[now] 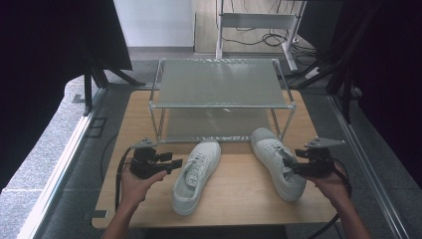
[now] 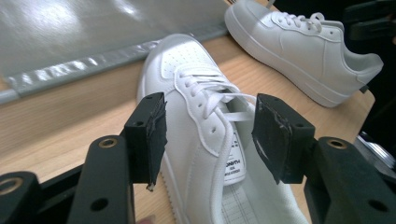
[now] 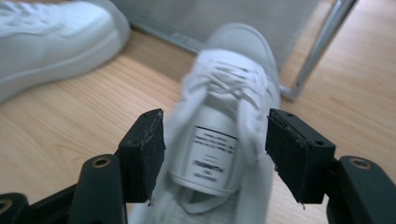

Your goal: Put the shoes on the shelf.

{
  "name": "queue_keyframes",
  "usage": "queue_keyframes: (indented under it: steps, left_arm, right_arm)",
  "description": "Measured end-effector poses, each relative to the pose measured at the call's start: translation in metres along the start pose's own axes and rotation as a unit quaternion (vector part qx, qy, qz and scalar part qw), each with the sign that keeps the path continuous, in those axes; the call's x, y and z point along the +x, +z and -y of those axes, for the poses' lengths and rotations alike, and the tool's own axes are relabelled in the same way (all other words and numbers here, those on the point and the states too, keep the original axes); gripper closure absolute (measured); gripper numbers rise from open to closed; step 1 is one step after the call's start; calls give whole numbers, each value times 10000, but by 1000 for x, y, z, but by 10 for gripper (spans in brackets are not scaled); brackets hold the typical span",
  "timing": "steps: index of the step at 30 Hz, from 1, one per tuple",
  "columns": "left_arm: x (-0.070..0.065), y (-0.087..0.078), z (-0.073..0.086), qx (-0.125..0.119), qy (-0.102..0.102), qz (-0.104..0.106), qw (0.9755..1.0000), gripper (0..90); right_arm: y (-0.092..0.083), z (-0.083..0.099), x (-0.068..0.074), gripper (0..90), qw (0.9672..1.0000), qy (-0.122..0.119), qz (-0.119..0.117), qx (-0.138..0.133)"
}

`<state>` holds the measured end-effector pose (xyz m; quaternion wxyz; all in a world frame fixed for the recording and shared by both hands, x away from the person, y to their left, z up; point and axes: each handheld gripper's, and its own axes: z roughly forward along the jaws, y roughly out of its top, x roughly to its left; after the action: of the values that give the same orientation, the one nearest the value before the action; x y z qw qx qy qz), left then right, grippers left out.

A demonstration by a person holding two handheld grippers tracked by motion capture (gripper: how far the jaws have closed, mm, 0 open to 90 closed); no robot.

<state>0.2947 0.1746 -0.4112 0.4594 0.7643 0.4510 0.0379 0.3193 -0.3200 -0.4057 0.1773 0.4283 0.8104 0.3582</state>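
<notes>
Two white sneakers lie on the wooden table (image 1: 239,199), toes toward a metal rack (image 1: 219,82). The left shoe (image 1: 196,174) (image 2: 196,93) (image 3: 51,32) sits near the middle. The right shoe (image 1: 276,159) (image 2: 299,46) (image 3: 233,70) lies farther right. My left gripper (image 1: 175,164) (image 2: 208,135) hovers just left of the left shoe's opening, jaws open, with the tongue seen between them farther off. My right gripper (image 1: 289,165) (image 3: 215,149) is at the right shoe's heel end, jaws open. The blurred tongue and collar lie between its pads, which do not press on the shoe.
The two-shelf rack with grey shelves stands at the table's far half; its lower shelf (image 1: 214,124) is just beyond the shoes' toes. A rack leg (image 3: 322,46) stands right of the right shoe. Table edges run close to both hands.
</notes>
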Motion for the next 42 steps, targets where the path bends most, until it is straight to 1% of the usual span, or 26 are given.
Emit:
queue_keyframes:
  steps: [4, 5, 6, 8, 11, 12, 14, 18, 19, 20, 21, 22, 23, 24, 30, 31, 32, 33, 34, 36, 37, 38, 39, 40, 41, 42]
  left_arm:
    - [0, 10, -1, 177, 15, -1, 9998, 447]
    - [0, 14, -1, 247, 29, -22, 9997, 447]
    - [0, 20, 1, 394, 101, -71, 9991, 445]
    - [-1, 24, 1, 454, 93, -90, 9989, 444]
    - [-2, 38, 4, 761, 179, -285, 9965, 447]
    - [-2, 38, 4, 761, 179, -285, 9965, 449]
    - [-3, 45, 5, 956, 214, -330, 9946, 452]
    - [-6, 56, 3, 1119, 340, -476, 9920, 464]
    - [-8, 60, 1, 1206, 392, -550, 9904, 484]
    - [-8, 60, 1, 1206, 392, -550, 9904, 488]
    - [-9, 63, 0, 1265, 416, -597, 9893, 488]
    - [-11, 68, -2, 1367, 453, -711, 9870, 500]
    - [-11, 68, -2, 1367, 453, -711, 9870, 508]
    - [-12, 74, -3, 1521, 539, -903, 9828, 517]
    - [-9, 82, -8, 1616, 412, -976, 9811, 531]
    - [-9, 83, -9, 1642, 383, -969, 9809, 537]
    - [-7, 84, -11, 1679, 338, -966, 9805, 539]
    - [-7, 84, -11, 1679, 338, -966, 9805, 546]
    - [-8, 85, -11, 1698, 320, -948, 9804, 571]
    - [-9, 86, -11, 1717, 350, -980, 9796, 583]
    - [-10, 86, -11, 1739, 374, -1003, 9789, 595]
    - [-11, 87, -12, 1776, 435, -1084, 9771, 616]
    - [-11, 87, -12, 1776, 435, -1084, 9771, 630]
    - [-15, 89, -12, 1826, 560, -1265, 9734, 654]
    - [-15, 89, -12, 1826, 560, -1265, 9734, 676]
    - [-18, 90, -11, 1856, 674, -1433, 9698, 676]
  right_arm:
    - [10, 5, -7, 380, 9997, 113, 52, 228]
    - [10, 5, -7, 380, 9997, 113, 52, 228]
    - [16, 9, -10, 387, 9991, 134, 111, 382]
    - [17, 10, -10, 400, 9989, 137, 138, 417]
    - [23, 13, -12, 463, 9977, 197, 232, 601]
    - [23, 13, -12, 463, 9977, 197, 232, 601]
    - [27, 12, -12, 493, 9965, 165, 367, 735]
    - [36, 8, -14, 550, 9951, 84, 470, 868]
    - [41, 6, -14, 578, 9941, 81, 549, 935]
    - [42, 5, -15, 586, 9935, 81, 608, 961]
    - [42, 5, -15, 586, 9935, 81, 608, 961]
    - [46, 4, -17, 596, 9917, 40, 731, 1055]
    - [46, 4, -17, 596, 9917, 40, 731, 1055]
    - [48, 4, -18, 598, 9912, 47, 771, 1076]
    - [51, 5, -21, 616, 9906, 41, 811, 1097]
    - [54, 4, -20, 620, 9898, 1, 872, 1129]
    - [59, 1, -19, 630, 9871, -142, 994, 1248]
    - [59, 1, -19, 630, 9871, -142, 994, 1248]
    - [65, -3, -17, 643, 9839, -291, 1099, 1382]
    - [66, -4, -17, 649, 9831, -323, 1111, 1419]
    - [69, -5, -17, 660, 9824, -340, 1100, 1469]
    - [70, -6, -16, 673, 9821, -359, 1086, 1493]
    - [70, -6, -16, 678, 9821, -361, 1088, 1495]
    - [70, -6, -17, 680, 9824, -345, 1082, 1484]
    - [70, -6, -17, 680, 9824, -345, 1082, 1484]
    - [70, -5, -17, 680, 9825, -327, 1083, 1476]
